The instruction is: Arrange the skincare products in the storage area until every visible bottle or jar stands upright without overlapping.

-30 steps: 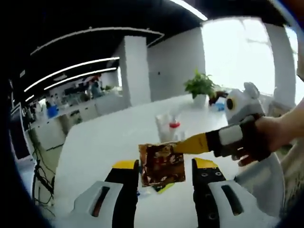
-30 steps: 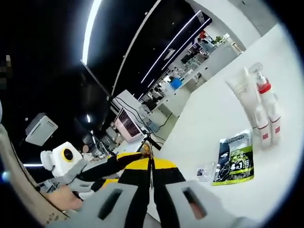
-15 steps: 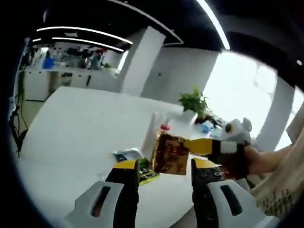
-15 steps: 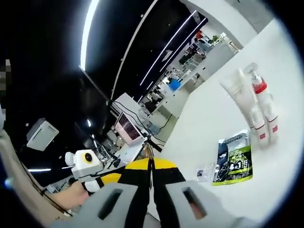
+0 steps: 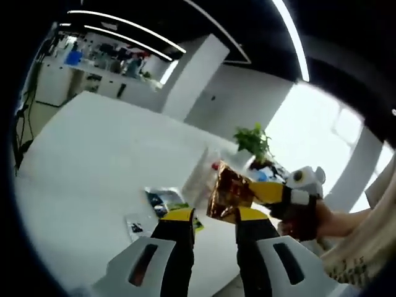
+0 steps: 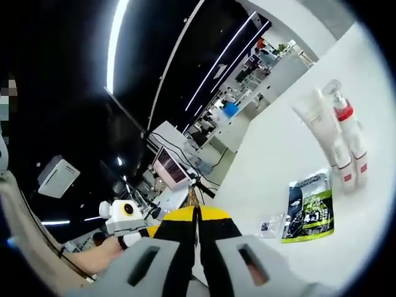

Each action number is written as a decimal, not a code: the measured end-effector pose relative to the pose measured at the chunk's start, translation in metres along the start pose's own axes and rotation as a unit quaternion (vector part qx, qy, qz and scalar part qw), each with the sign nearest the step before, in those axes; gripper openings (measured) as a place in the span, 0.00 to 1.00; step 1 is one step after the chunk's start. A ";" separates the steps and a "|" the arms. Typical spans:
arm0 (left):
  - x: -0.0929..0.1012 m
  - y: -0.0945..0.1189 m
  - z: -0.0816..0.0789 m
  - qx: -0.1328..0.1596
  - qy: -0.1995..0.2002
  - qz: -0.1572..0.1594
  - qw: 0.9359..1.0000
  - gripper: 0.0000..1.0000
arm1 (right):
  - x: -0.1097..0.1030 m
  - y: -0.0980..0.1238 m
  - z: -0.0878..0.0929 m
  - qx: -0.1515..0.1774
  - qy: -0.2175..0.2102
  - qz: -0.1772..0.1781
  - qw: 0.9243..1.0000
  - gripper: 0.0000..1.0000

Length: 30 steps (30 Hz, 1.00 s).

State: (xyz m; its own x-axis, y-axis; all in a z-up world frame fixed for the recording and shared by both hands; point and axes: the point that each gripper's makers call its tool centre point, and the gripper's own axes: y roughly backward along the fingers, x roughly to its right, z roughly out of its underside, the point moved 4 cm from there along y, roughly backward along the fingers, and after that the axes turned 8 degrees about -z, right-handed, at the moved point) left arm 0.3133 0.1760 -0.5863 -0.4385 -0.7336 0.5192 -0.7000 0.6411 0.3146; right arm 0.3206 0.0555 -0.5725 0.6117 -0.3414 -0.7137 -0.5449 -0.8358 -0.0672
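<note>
Right claw (image 6: 197,213) clenched on a glossy brown-gold foil sachet (image 5: 230,192), edge-on; left claw (image 5: 210,218) released. Green-black sachet (image 6: 309,207) lay flat at 3 o'clock, long axis toward white red-capped tubes (image 6: 346,148) lying on the white bench (image 6: 278,148).

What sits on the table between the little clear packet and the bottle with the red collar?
In the right gripper view, a green sachet lies flat between the small packet and the red-collared bottle, beside the white tube.

The tube (image 5: 199,176) and pump bottle (image 5: 215,168) stand partly hidden behind the brown sachet (image 5: 230,193).
</note>
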 end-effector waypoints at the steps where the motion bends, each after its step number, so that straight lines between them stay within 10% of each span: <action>1: -0.002 0.000 0.000 0.000 0.004 -0.001 1.000 0.18 | 0.001 -0.001 0.000 -0.001 -0.001 0.000 1.000 0.01; 18: -0.019 -0.008 0.006 -0.005 0.080 -0.011 0.997 0.00 | 0.019 -0.022 0.005 -0.053 0.051 0.027 0.997 0.01; 30: -0.041 -0.015 0.018 -0.021 0.132 -0.037 0.990 0.00 | 0.045 -0.044 0.016 -0.143 0.153 0.075 0.975 0.01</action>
State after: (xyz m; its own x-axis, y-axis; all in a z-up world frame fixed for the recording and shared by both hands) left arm 0.3319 0.1921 -0.6266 -0.2201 -0.6974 0.6821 -0.6977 0.6012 0.3896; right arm 0.3626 0.0835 -0.6132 0.7041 -0.5445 -0.4558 -0.4861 -0.8375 0.2496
